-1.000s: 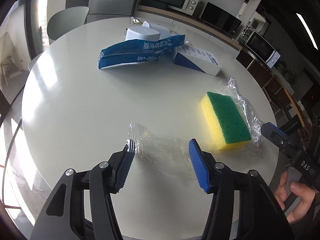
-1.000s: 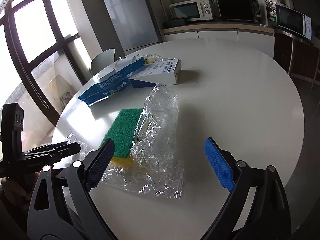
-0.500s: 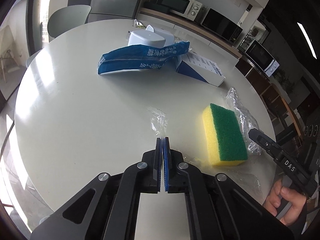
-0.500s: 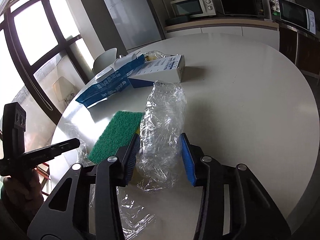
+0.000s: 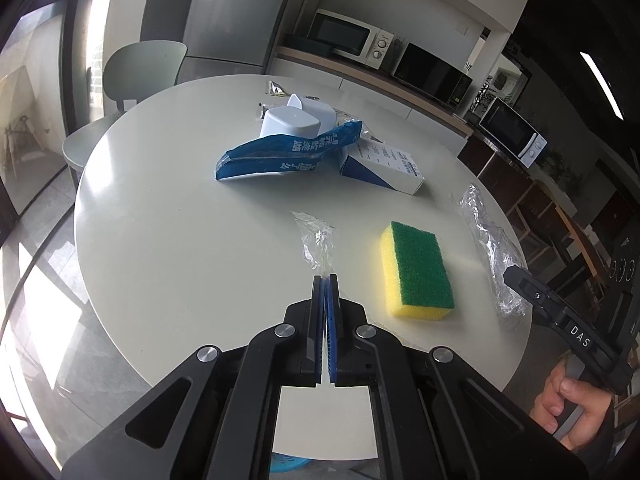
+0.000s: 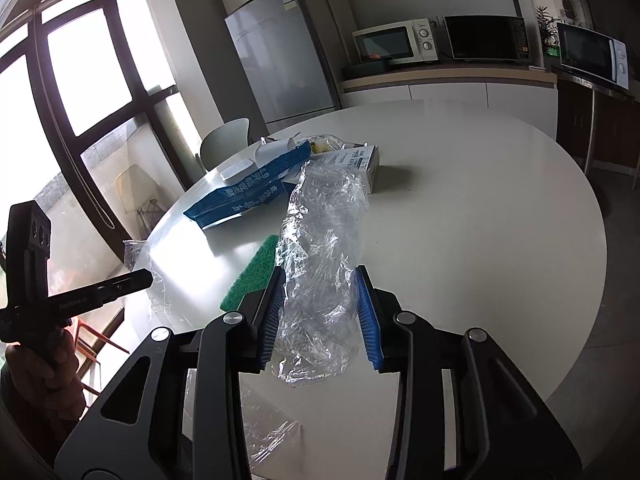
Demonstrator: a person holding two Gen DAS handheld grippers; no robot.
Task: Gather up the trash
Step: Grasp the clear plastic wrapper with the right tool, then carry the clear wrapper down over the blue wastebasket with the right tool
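My left gripper (image 5: 326,278) is shut on the near end of a small strip of clear plastic film (image 5: 318,236), held a little above the white round table (image 5: 180,220). My right gripper (image 6: 320,270) has a big crumpled clear plastic wrapper (image 6: 320,248) between its blue pads. Its jaws are still closing and both pads press on the wrapper, which is off the table. A yellow sponge with a green top (image 5: 418,268) lies bare between the two grippers. From the left wrist the wrapper (image 5: 492,248) hangs at the right gripper's tip.
Toward the far side of the table lie a blue printed packet (image 5: 280,152), a white and blue box (image 5: 384,164) and an upturned white container (image 5: 292,120). A chair (image 5: 140,68) stands behind the table. Microwaves line the back counter. A hand (image 5: 568,404) holds the right gripper.
Both grippers went from wide open to closed on plastic. The left pinched the small strip and lifted it. The right closed around the big wrapper and raised it off the sponge.
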